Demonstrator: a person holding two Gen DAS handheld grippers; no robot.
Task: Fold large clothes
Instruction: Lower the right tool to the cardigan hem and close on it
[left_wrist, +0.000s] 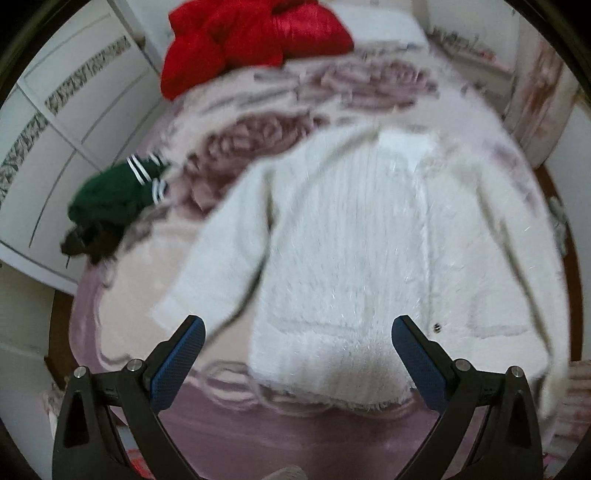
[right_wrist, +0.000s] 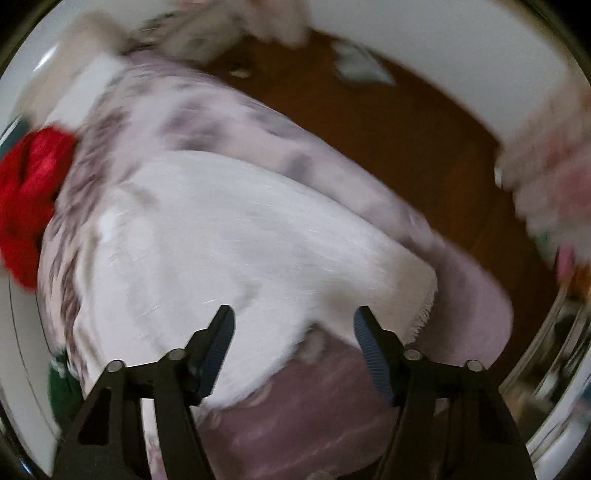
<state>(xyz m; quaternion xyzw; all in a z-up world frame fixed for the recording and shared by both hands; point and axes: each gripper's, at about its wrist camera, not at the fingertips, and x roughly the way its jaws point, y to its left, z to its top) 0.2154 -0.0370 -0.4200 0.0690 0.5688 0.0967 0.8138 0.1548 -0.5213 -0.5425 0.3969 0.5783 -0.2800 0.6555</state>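
white fuzzy cardigan (left_wrist: 354, 236) spread flat on bed (left_wrist: 258, 413) | left gripper (left_wrist: 297, 332) jaws spread, empty, above cardigan hem | right gripper (right_wrist: 293, 323) jaws spread, empty, above cardigan hem | red garment (left_wrist: 251, 40) beyond cardigan

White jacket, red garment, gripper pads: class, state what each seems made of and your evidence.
White jacket: likely fluffy faux fur or long-pile knit; fine hairs catch light. Red garment: probably glossy synthetic, perhaps padded; shiny puffy folds. Left gripper pads: apparently blue textured rubber or plastic; dotted, matte surface.
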